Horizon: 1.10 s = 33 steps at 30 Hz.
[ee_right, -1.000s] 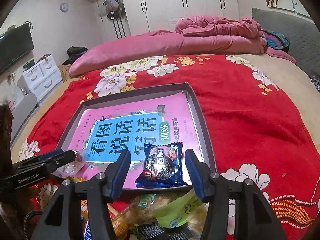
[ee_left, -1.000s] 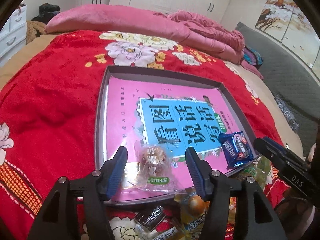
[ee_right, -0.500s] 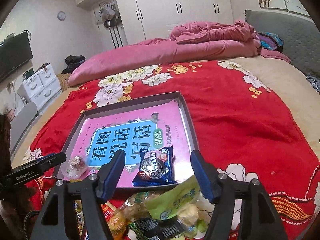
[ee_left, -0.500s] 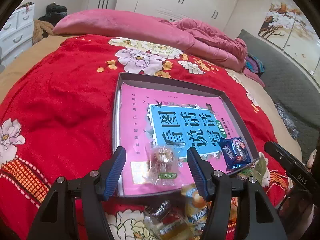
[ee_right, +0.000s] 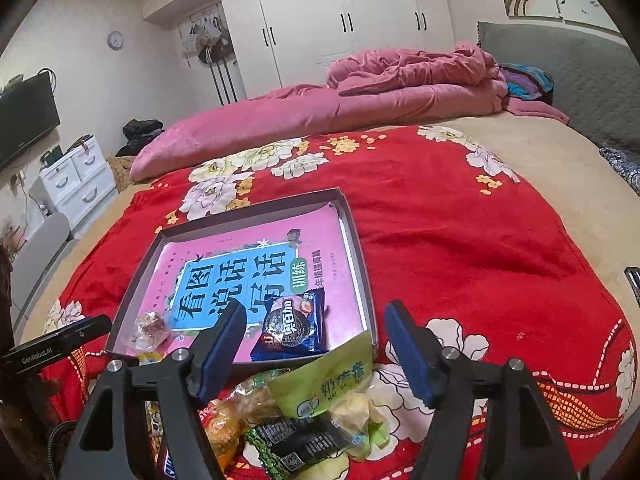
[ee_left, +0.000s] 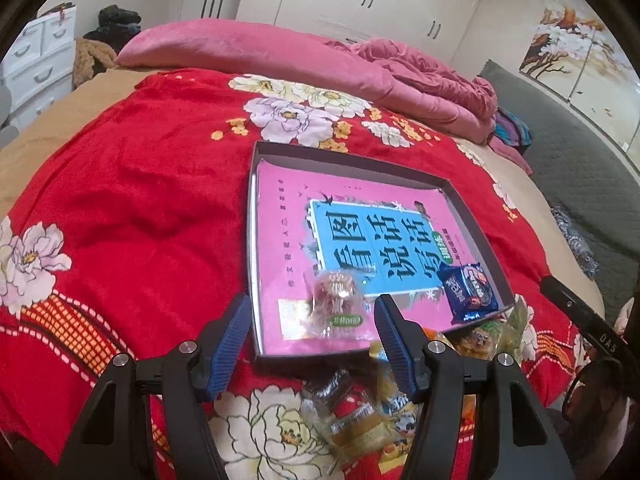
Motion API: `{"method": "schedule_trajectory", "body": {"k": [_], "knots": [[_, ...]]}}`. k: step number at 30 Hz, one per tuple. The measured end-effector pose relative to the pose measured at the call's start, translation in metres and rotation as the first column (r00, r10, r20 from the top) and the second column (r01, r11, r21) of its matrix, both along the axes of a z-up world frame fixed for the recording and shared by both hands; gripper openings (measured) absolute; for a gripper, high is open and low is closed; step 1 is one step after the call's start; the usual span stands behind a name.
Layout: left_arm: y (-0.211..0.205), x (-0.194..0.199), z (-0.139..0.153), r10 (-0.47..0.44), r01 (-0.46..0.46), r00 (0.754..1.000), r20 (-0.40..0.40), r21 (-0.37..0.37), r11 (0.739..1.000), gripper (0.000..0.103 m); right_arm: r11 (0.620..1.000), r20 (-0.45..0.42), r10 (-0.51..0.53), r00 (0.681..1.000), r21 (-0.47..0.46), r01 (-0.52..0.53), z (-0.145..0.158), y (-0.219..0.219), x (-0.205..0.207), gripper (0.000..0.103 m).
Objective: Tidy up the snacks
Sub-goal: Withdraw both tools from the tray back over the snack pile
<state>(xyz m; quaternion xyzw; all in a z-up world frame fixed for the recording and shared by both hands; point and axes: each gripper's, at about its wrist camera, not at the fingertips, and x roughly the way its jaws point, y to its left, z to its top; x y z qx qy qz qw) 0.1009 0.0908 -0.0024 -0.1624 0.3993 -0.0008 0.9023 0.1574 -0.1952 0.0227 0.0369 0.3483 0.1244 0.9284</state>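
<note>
Resting on the red blanket point(ee_left: 140, 200), the tray point(ee_left: 253, 240) keeps its clear candy point(ee_left: 336, 304) and blue cookie pack point(ee_right: 290, 326) at its near edge; both left gripper point(ee_left: 310, 338) and right gripper point(ee_right: 314, 340) have backed off, wide and empty, toward the loose snack pile point(ee_right: 304, 408).

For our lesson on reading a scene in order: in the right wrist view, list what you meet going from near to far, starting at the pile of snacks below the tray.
Green snack bag → blue cookie packet → pink book → tray's far rim → red floral blanket → pink quilt → white wardrobe.
</note>
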Motion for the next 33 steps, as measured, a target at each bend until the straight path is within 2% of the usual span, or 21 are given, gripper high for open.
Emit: {"method": "schedule_trajectory", "body": {"k": [17, 33], "knots": [[-0.019, -0.022, -0.008, -0.046, 0.047, 0.998, -0.049, 0.006, 0.999, 0.066, 1.000, -0.008, -0.002, 1.000, -0.028, 0.002, -0.003, -0.007, -0.017, 0.074], [-0.036, -0.036, -0.014, -0.089, 0.091, 0.992, -0.089, 0.021, 0.996, 0.066, 0.999, -0.075, -0.009, 0.997, -0.053, 0.006, -0.023, -0.015, -0.033, 0.074]]}}
